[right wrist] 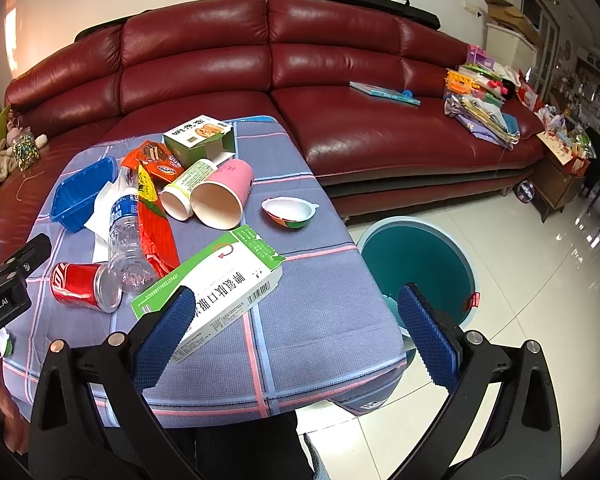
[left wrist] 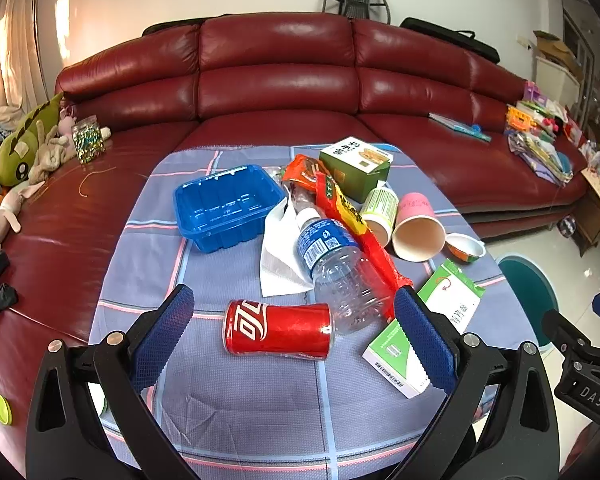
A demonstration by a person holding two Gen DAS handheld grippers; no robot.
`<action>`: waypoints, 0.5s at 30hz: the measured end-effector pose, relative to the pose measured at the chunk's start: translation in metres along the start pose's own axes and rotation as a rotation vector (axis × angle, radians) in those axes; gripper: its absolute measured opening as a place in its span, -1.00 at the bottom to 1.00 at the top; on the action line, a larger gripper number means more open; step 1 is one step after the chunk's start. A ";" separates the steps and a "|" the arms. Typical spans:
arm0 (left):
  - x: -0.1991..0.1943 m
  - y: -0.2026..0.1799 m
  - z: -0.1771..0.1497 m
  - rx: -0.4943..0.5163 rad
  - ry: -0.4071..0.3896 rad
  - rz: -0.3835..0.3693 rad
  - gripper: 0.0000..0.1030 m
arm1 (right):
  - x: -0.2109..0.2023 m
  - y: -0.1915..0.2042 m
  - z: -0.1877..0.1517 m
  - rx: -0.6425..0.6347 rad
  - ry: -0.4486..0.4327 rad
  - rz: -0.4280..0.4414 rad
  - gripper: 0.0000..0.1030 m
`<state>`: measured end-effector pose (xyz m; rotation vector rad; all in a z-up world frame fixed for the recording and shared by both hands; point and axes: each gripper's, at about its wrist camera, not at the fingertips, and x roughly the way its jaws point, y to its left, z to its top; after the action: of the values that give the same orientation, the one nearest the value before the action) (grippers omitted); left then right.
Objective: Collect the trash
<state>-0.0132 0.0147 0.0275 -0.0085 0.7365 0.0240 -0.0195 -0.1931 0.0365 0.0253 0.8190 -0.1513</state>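
Left gripper [left wrist: 292, 336]: jaws released, flanking the red aluminium can [left wrist: 278, 334] lying at lower centre of the checked worktop [left wrist: 236, 408]. Right gripper [right wrist: 296, 332]: jaws released, empty, beside the green-white carton [right wrist: 216, 288]; teal round bin [right wrist: 418, 268] at centre right.

Both the left gripper [left wrist: 292, 332] and right gripper [right wrist: 294, 330] share black angular frames, silver screws and blue textured finger pads [right wrist: 164, 340] (one body reads "DAS").

Around the red can [left wrist: 278, 334], bare cloth lay open toward the table's near edge and left. A clear bottle [left wrist: 332, 264] touched its right end, a green-and-white box [left wrist: 424, 332] crowded just beyond.
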 end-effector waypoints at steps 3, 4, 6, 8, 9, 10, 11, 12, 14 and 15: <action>0.004 0.001 -0.002 0.000 0.007 0.001 0.94 | 0.003 0.000 0.000 0.000 0.006 -0.003 0.88; 0.005 0.001 -0.002 0.000 0.010 0.001 0.94 | 0.003 0.000 0.000 0.001 0.008 -0.002 0.88; 0.007 0.001 -0.003 0.003 0.015 0.004 0.94 | 0.006 0.000 0.000 0.001 0.013 -0.003 0.88; 0.010 0.001 -0.003 0.006 0.020 0.007 0.94 | 0.008 -0.001 0.000 -0.002 0.016 -0.006 0.88; 0.012 0.002 -0.002 0.005 0.023 0.008 0.94 | 0.010 -0.001 0.000 -0.004 0.017 -0.009 0.88; 0.014 0.002 -0.002 0.004 0.026 0.007 0.94 | 0.013 -0.001 -0.001 -0.006 0.020 -0.011 0.88; 0.017 0.004 -0.001 0.003 0.032 0.006 0.94 | 0.016 -0.001 -0.001 -0.009 0.026 -0.013 0.88; 0.019 0.005 -0.001 0.003 0.037 0.006 0.94 | 0.019 -0.002 -0.001 -0.011 0.032 -0.015 0.88; 0.026 0.007 0.001 0.006 0.045 0.015 0.94 | 0.025 -0.004 -0.002 -0.012 0.042 -0.017 0.88; 0.030 0.007 0.003 0.009 0.050 0.018 0.94 | 0.028 -0.006 -0.002 -0.010 0.046 -0.020 0.88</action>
<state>0.0104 0.0225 0.0095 0.0063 0.7870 0.0373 -0.0030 -0.2023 0.0149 0.0117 0.8665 -0.1659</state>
